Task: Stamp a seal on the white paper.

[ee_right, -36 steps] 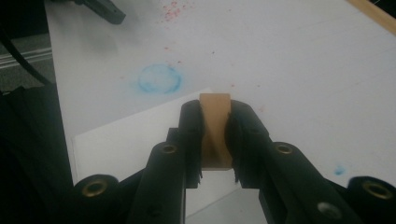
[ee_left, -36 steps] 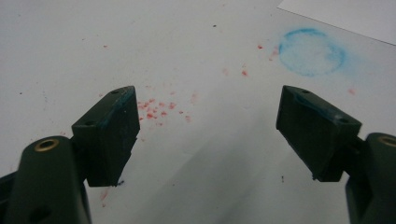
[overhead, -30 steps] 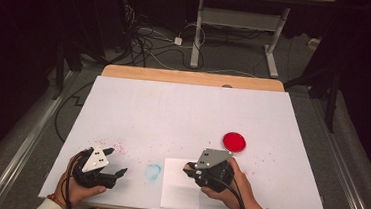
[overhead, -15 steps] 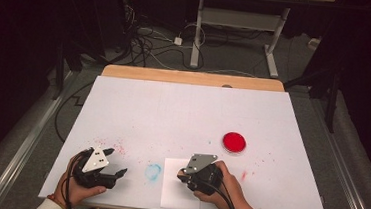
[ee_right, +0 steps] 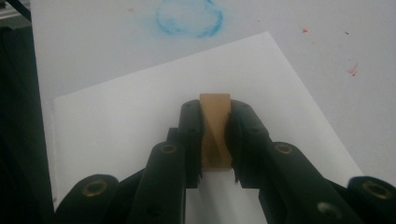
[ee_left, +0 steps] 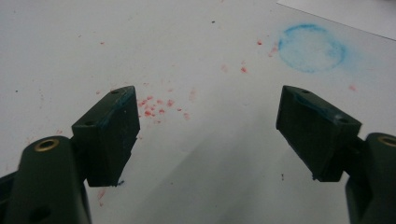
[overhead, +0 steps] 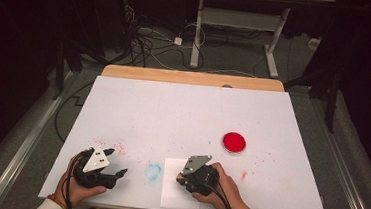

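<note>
Grippers: two, left gripper (overhead: 117,162) and right gripper (ee_right: 215,140)
Wooden blocks: one wooden block (ee_right: 215,135), between the right fingers
Paper sheets: one paper sheet (overhead: 172,192), under the right fingers
Red discs: one red disc (overhead: 233,142)
Blue chalky rings: one blue chalky ring (ee_left: 310,48), beyond the left fingers

moved my right gripper (overhead: 184,177) left/toward me, away from red disc (overhead: 234,142) | now over white paper sheet (overhead: 173,196) | clamped on small tan block (ee_right: 215,130)

Broad open table (overhead: 172,113) ahead, red disc (overhead: 233,142) alone at right
</note>
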A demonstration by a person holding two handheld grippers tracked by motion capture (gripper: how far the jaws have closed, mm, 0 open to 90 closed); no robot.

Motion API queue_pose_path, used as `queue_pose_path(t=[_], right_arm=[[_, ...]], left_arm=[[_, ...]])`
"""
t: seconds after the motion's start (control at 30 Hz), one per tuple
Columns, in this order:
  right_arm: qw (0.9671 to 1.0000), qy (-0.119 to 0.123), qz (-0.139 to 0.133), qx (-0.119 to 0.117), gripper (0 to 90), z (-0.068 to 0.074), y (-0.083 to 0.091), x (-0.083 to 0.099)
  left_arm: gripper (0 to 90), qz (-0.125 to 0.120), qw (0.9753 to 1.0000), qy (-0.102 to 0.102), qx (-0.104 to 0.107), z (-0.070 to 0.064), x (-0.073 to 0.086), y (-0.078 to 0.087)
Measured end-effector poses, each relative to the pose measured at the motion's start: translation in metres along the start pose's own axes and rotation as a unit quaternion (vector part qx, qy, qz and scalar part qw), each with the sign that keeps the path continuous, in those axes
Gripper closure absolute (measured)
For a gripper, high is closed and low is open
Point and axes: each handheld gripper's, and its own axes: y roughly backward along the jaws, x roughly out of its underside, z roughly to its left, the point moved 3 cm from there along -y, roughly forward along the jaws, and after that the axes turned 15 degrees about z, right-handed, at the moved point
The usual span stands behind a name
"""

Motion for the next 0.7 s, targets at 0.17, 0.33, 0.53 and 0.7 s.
queue_pose_path(t=[0.17, 0.33, 0.53, 0.7], right_arm=[[1.0000, 0.004, -0.007, -0.005, 76.3, -0.0015, -0.0013, 0.0024], [1.0000, 0.003, -0.009, -0.003, 76.4, -0.0009, -0.0018, 0.0032], [0.9999, 0.003, -0.009, -0.005, 76.4, -0.0012, -0.0022, 0.0031], [1.0000, 0.005, -0.006, -0.002, 76.4, -0.0009, -0.0020, 0.0031]], left_arm=[[20.8, 0.003, 1.0000, -0.001, -0.001, -0.0005, -0.0002, -0.0004], [20.8, 0.002, 1.0000, -0.001, -0.002, -0.0009, -0.0005, -0.0001], [20.8, 0.001, 1.0000, -0.001, -0.002, -0.0006, 0.0001, 0.0003], [20.8, 0.002, 1.0000, -0.002, -0.002, -0.0007, 0.0000, 0.0003]])
